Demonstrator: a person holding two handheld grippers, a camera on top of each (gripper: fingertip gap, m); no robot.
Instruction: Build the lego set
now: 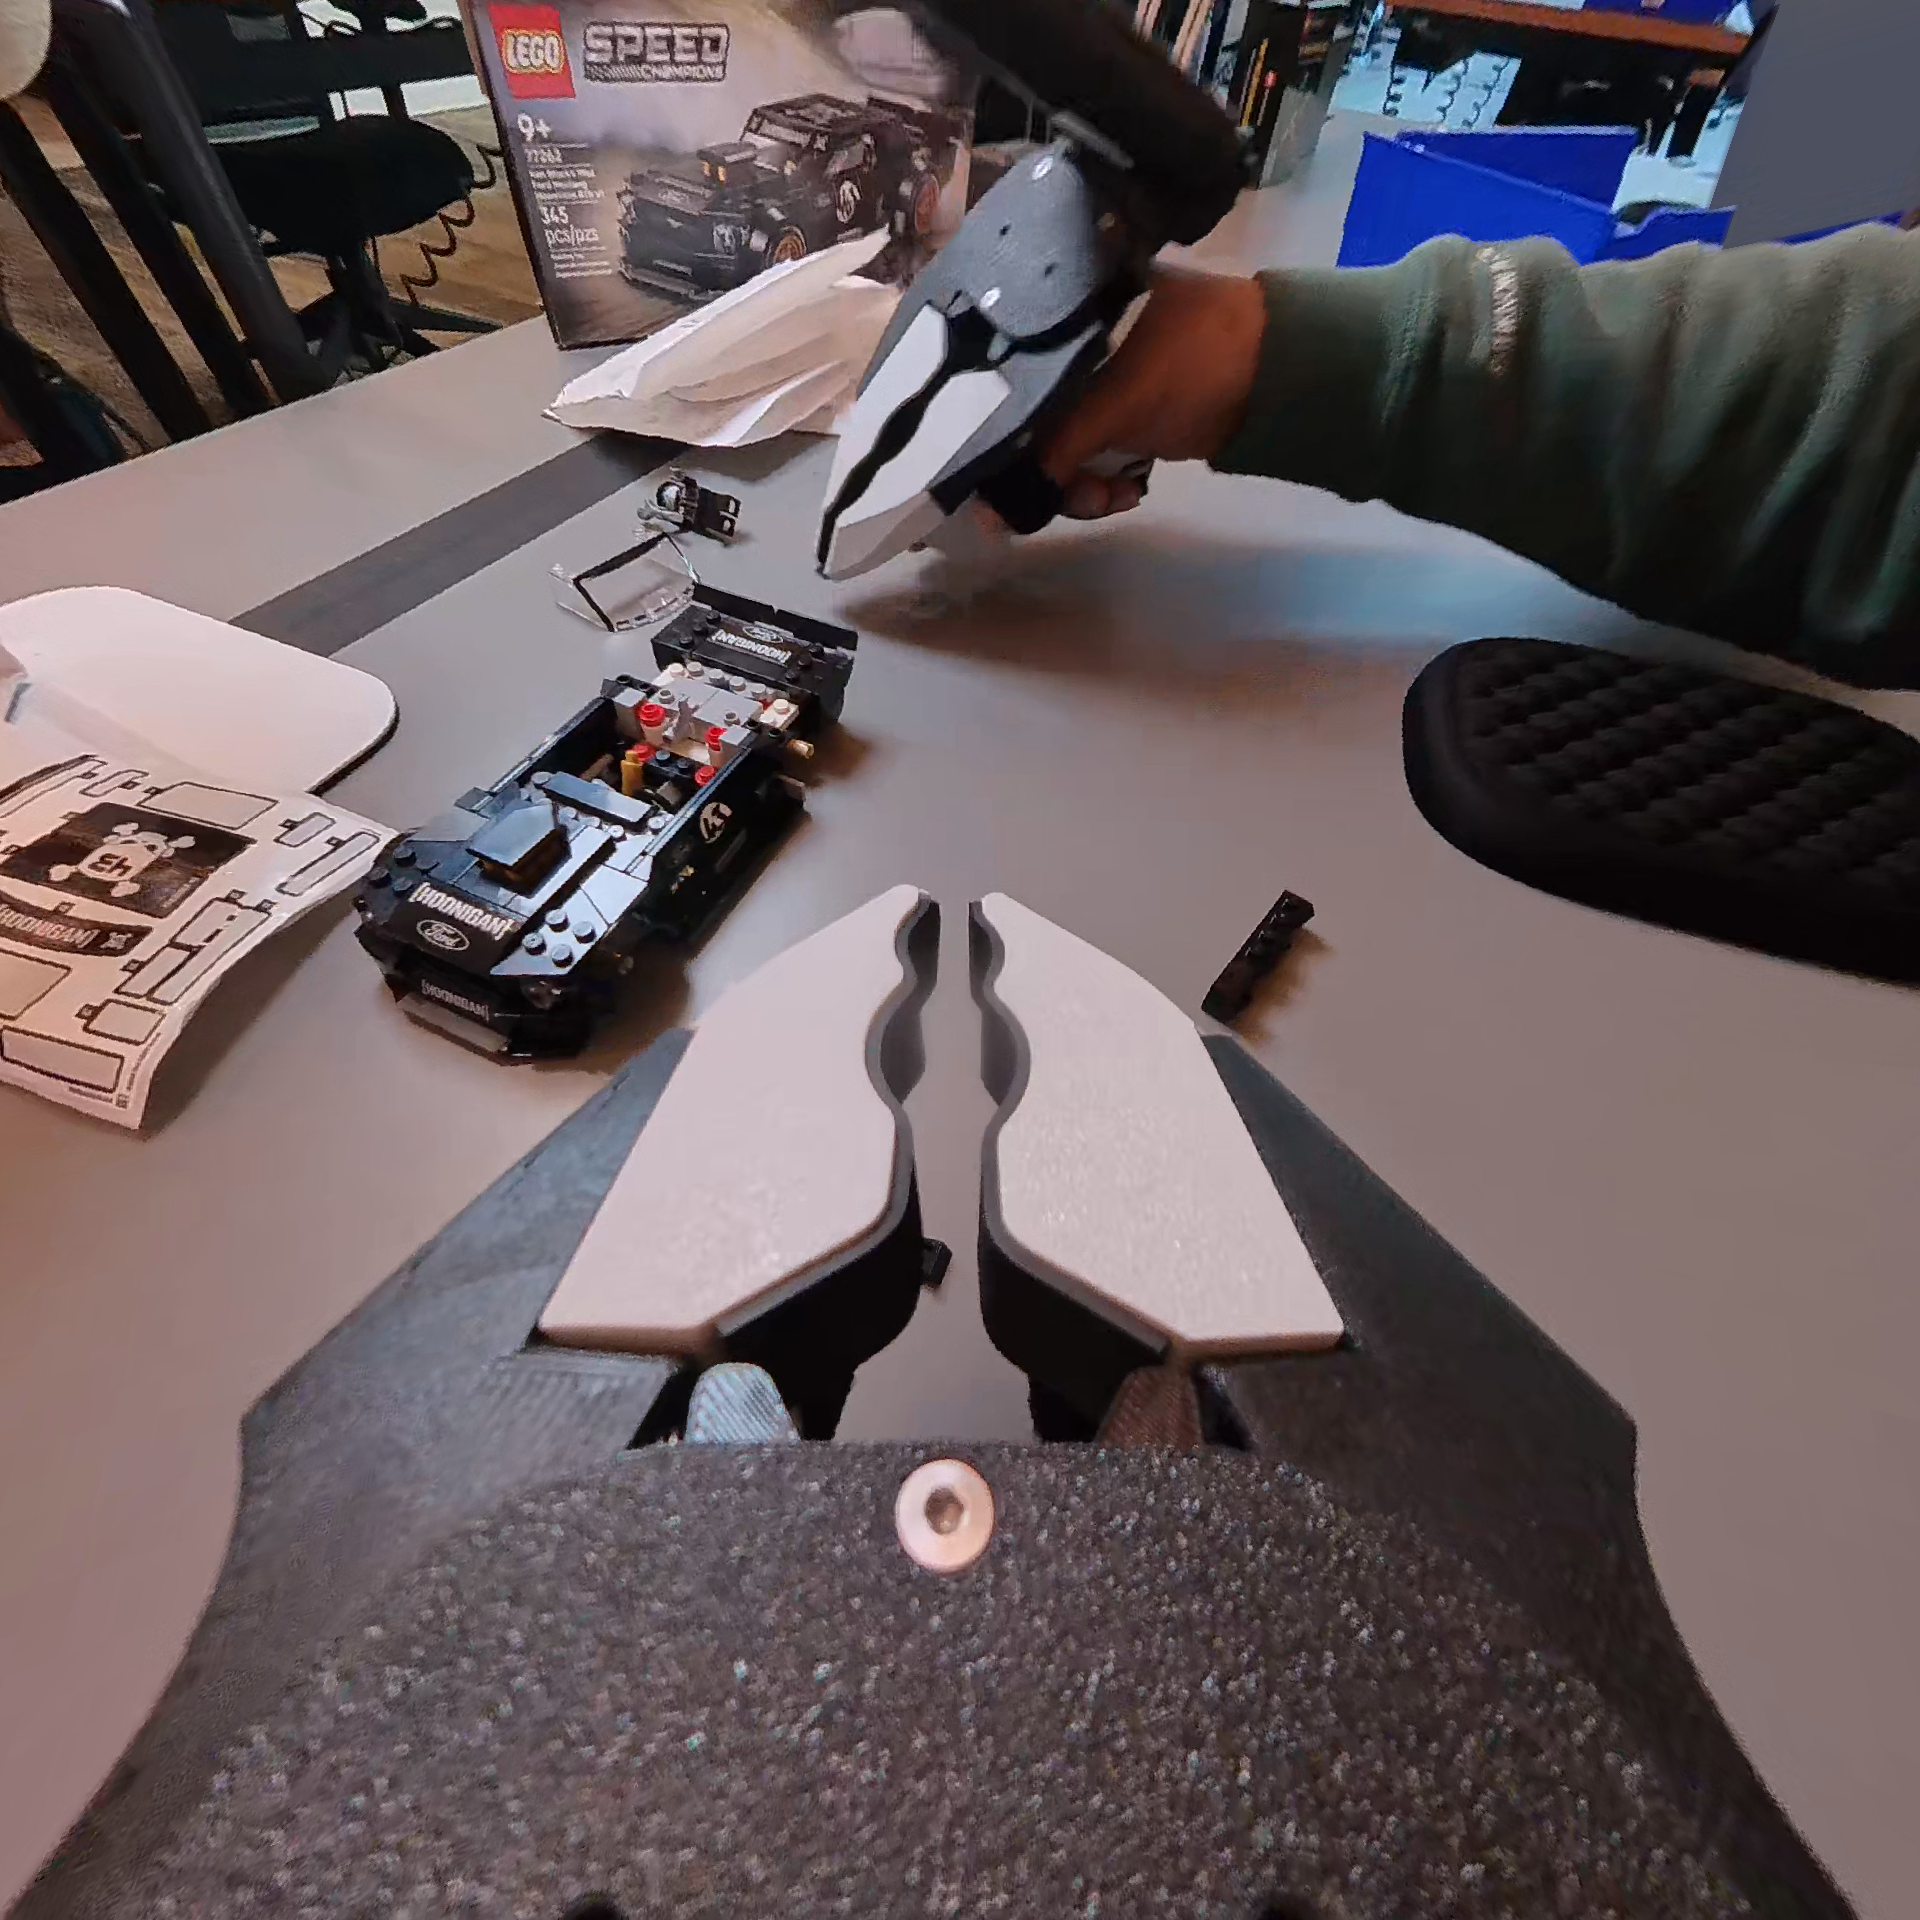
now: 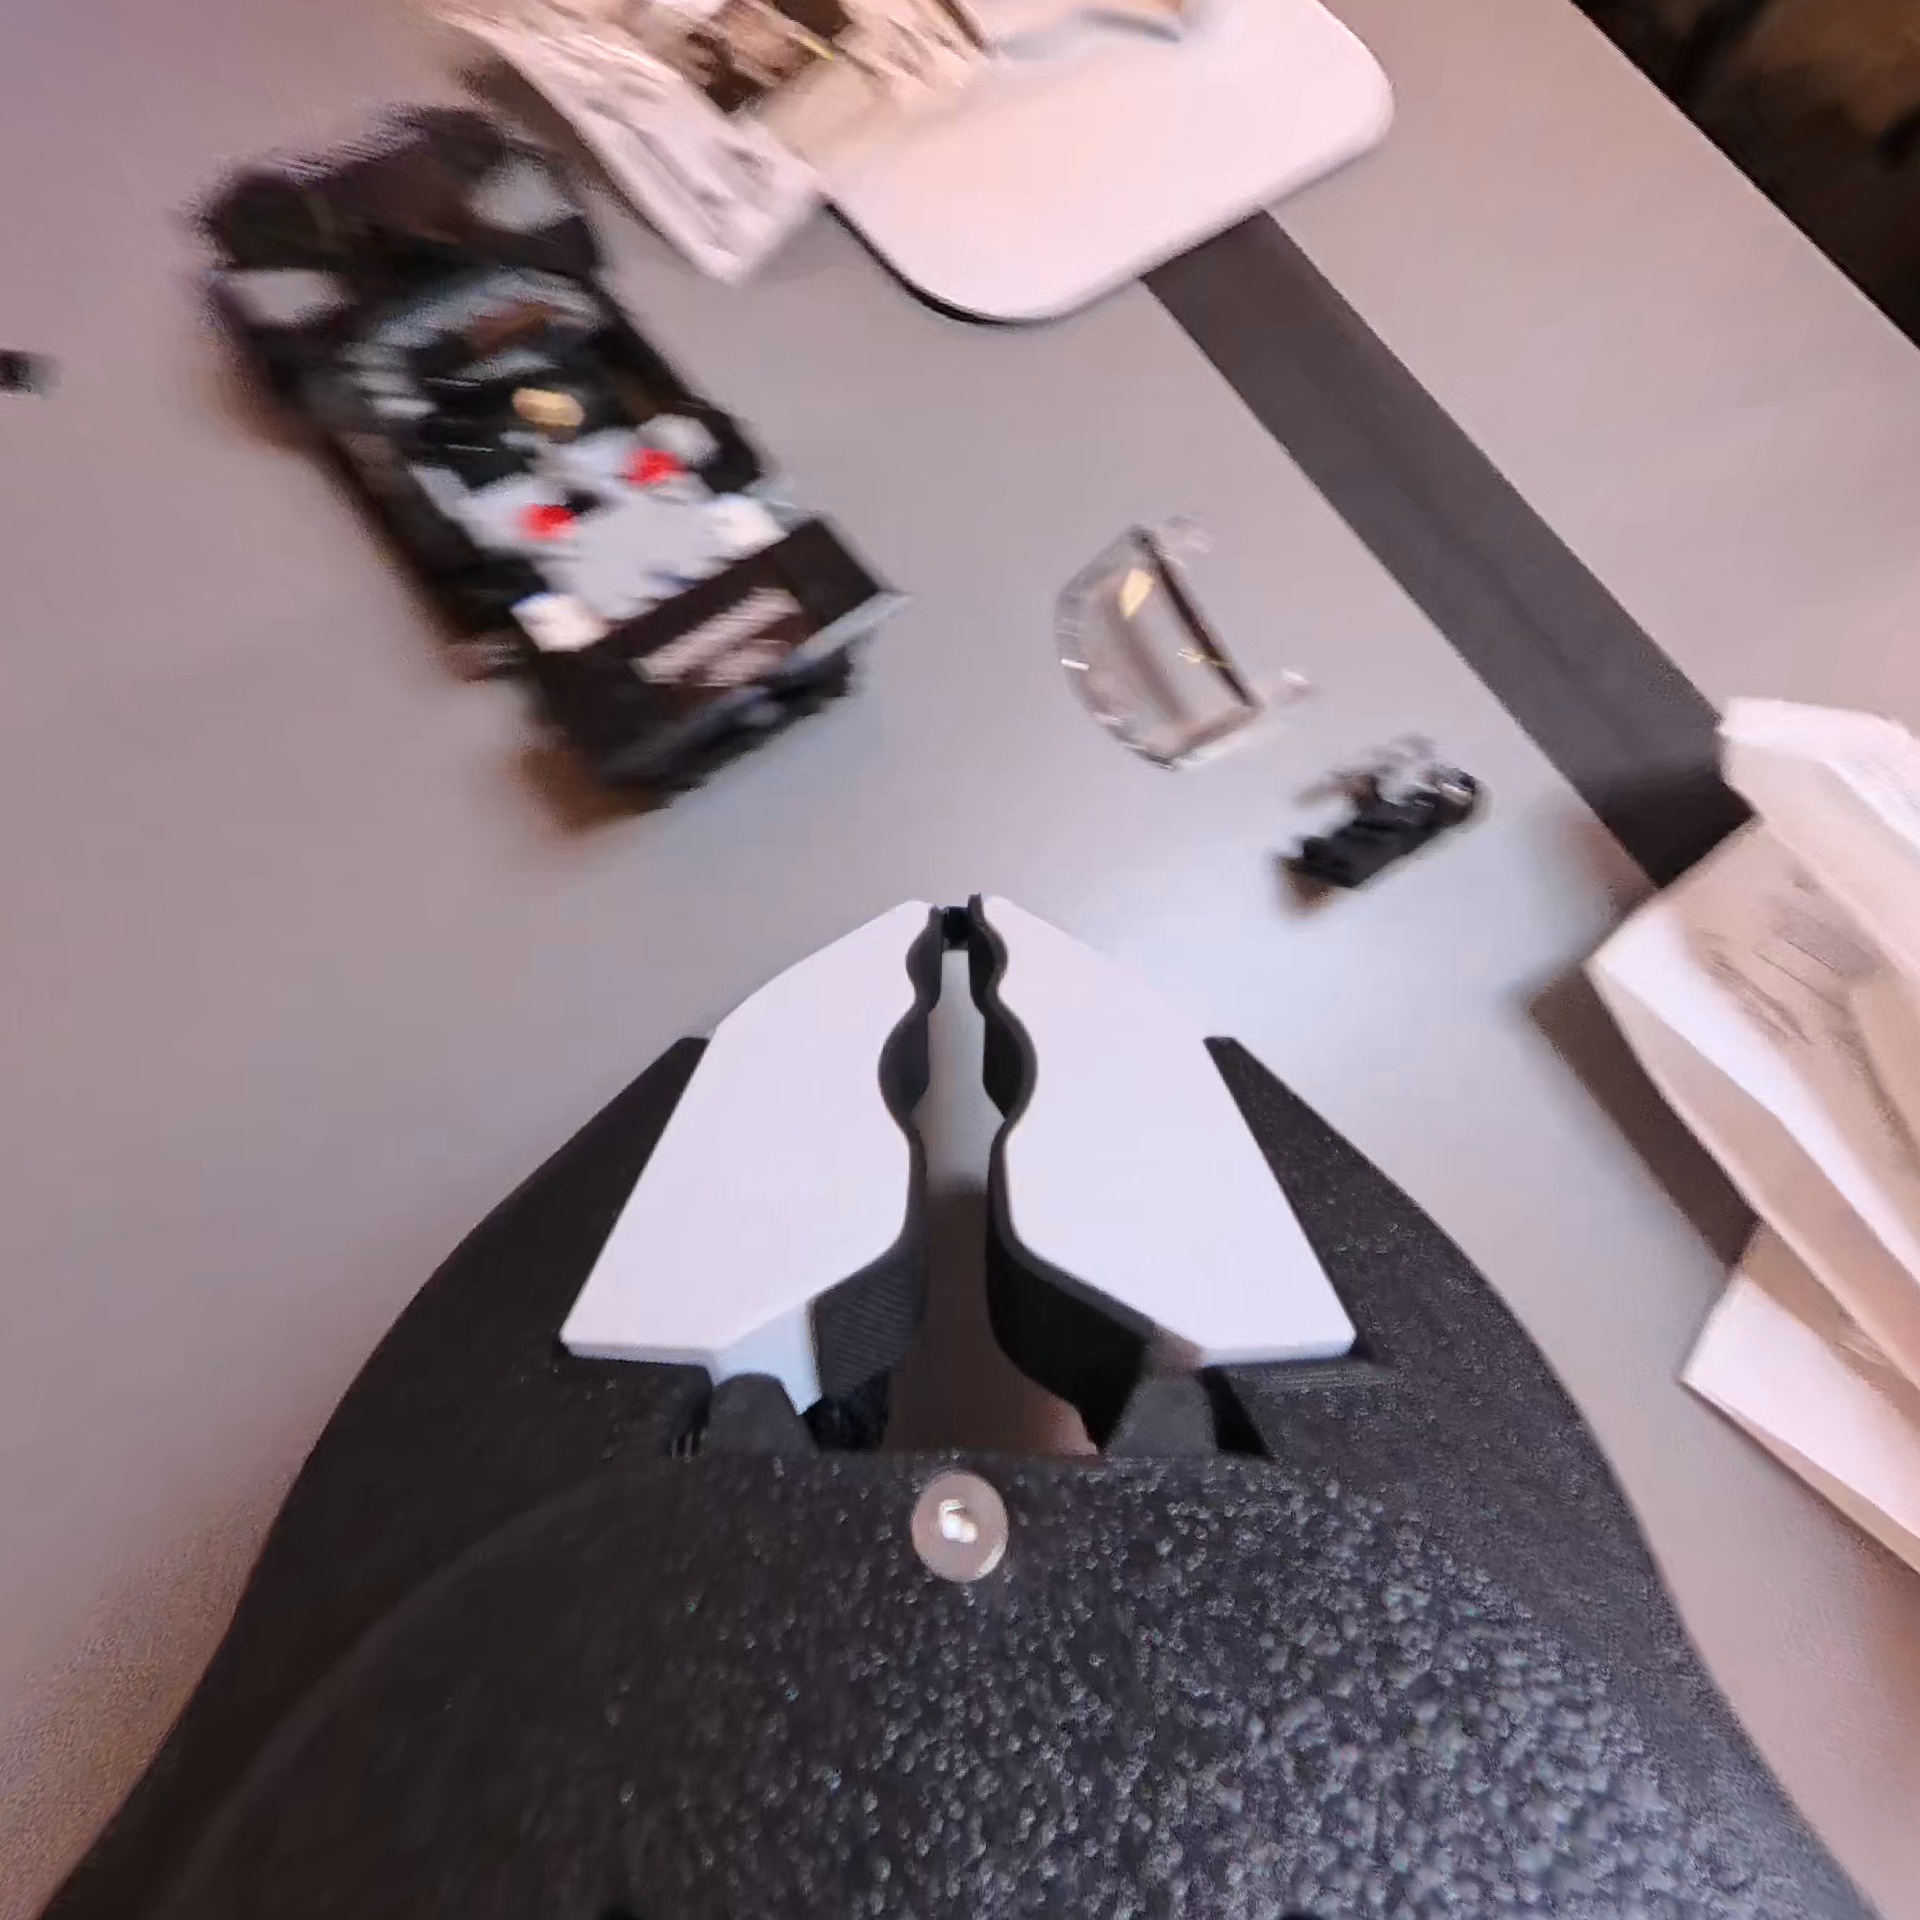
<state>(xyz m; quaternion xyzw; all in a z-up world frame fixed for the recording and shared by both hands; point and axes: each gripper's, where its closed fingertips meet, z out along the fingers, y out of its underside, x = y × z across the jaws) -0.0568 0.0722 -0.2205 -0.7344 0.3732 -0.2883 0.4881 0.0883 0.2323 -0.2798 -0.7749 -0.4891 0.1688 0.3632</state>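
The part-built black lego car (image 1: 592, 831) lies on the grey table (image 1: 1039, 1195), left of my left gripper (image 1: 954, 906). The left fingers stand a narrow gap apart with nothing between them. A small black plate brick (image 1: 1257, 951) lies just to their right. My right gripper (image 2: 956, 914) is shut on a tiny black lego piece (image 2: 952, 923) at its fingertips. It also shows in the left wrist view (image 1: 831, 561), raised beyond the car's rear. The car (image 2: 540, 468) is blurred in the right wrist view. A clear windscreen piece (image 1: 634, 592) (image 2: 1153, 644) and a small black-and-grey assembly (image 1: 691, 504) (image 2: 1382, 805) lie nearby.
A sticker sheet (image 1: 135, 914) and a white pad (image 1: 208, 675) lie at the left. The set's box (image 1: 707, 156) and white paper bags (image 1: 748, 353) are at the back. A black textured cushion (image 1: 1662, 800) lies at the right, under a person's green sleeve (image 1: 1558, 416). A blue bin (image 1: 1486, 197) stands far back. Some 20 cm of space lies between my two pairs of fingers. My left gripper is the nearer one to the small black plate brick (image 1: 1257, 951): about 12 cm, against 20 cm.
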